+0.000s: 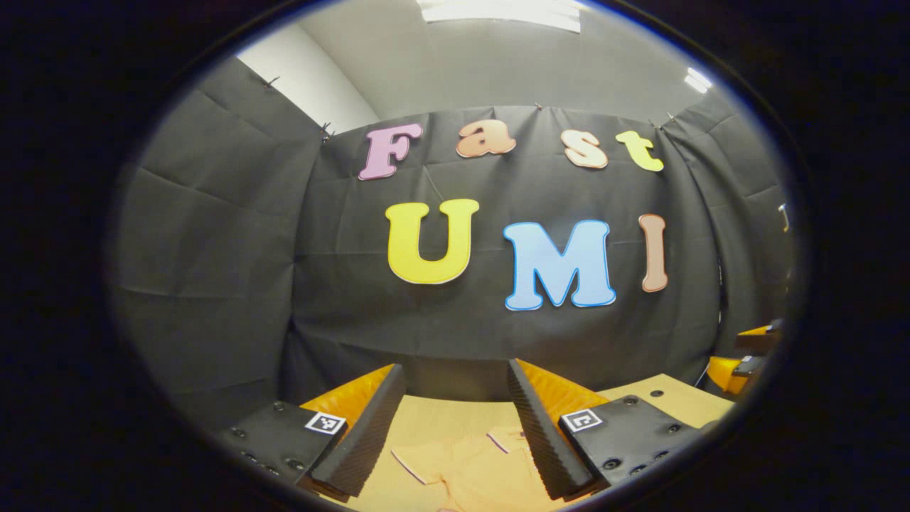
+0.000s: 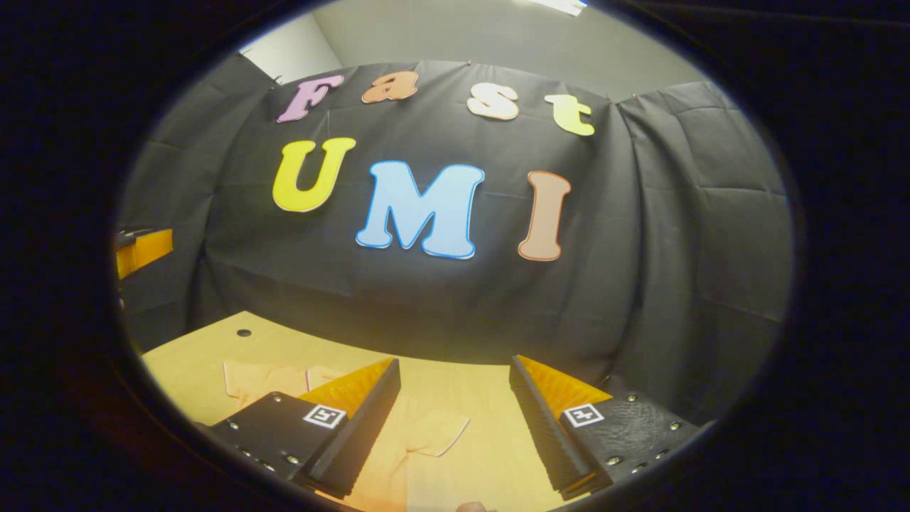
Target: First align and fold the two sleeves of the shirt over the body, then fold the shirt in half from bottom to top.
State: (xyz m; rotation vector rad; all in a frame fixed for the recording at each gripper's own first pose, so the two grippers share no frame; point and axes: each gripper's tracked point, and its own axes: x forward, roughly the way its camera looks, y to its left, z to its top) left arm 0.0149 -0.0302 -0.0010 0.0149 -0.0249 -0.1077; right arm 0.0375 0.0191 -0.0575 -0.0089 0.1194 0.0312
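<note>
The table is a pale wooden board with small dark holes near its far corners. It stands inside a booth with black cloth walls, creased in squares and pinned at the top. Above the cloth there is a grey ceiling with bright light panels.

The shirt is light orange, almost the same tone as the table, and lies flat on the table. In the left gripper view it is below and between the fingers; one sleeve points to the left and the collar is near the right finger. In the right gripper view the shirt lies at the near left part of the table, with one sleeve spread to the right and another part behind the left finger.

The left gripper hangs above the shirt with its fingers wide apart and nothing between them. The right gripper is also wide apart and empty, above the table right of the shirt. From the left gripper view, the right gripper appears at the right end of the table.
</note>
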